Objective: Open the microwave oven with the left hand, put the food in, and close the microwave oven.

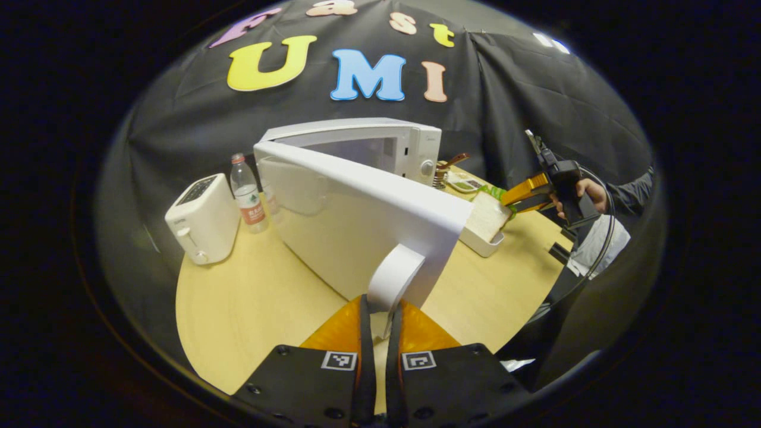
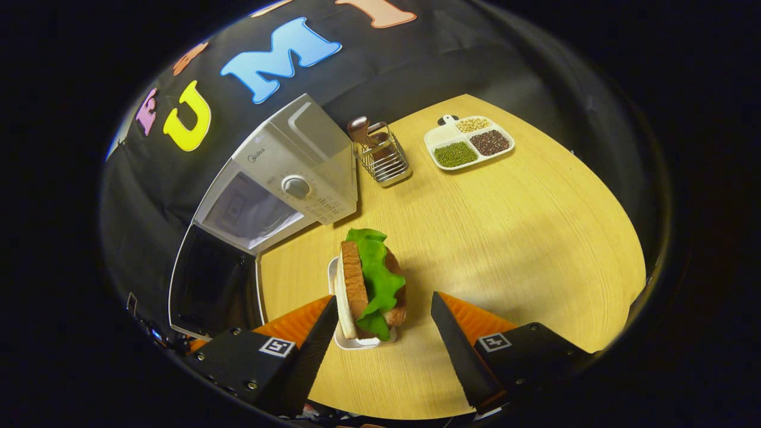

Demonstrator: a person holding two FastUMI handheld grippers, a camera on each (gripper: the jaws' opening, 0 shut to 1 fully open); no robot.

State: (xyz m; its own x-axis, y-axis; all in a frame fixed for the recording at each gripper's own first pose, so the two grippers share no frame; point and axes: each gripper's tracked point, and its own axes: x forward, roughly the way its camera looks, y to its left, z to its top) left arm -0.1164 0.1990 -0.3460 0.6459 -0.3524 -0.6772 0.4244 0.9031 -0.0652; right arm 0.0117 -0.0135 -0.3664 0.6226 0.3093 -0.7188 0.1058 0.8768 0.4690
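door held open, sandwich waits between the right fingers

the left gripper (image 1: 380, 333) is clamped on the white handle (image 1: 395, 276) of the microwave door (image 1: 362, 232); both its fingers press the handle from two sides. the door stands swung out toward this gripper, and the microwave (image 2: 279, 178) body lies beyond it. to do this step well, i think the left gripper should keep the door steady and wide enough, so the cavity stays free for the food.

the right gripper (image 2: 380, 324) has its fingers spread apart, one on each side of the sandwich (image 2: 371, 285), not pressing it as far as i can tell. the sandwich stands on its edge in a small white tray (image 2: 357, 342) on the wooden table (image 2: 535, 238), just ahead of the fingers. its long axis runs forward, away from the gripper, and the green lettuce points up and forward. the open cavity is ahead and to the left of this gripper. a good grasp would probably take the tray or the bread faces squarely, so the slices do not fall apart.
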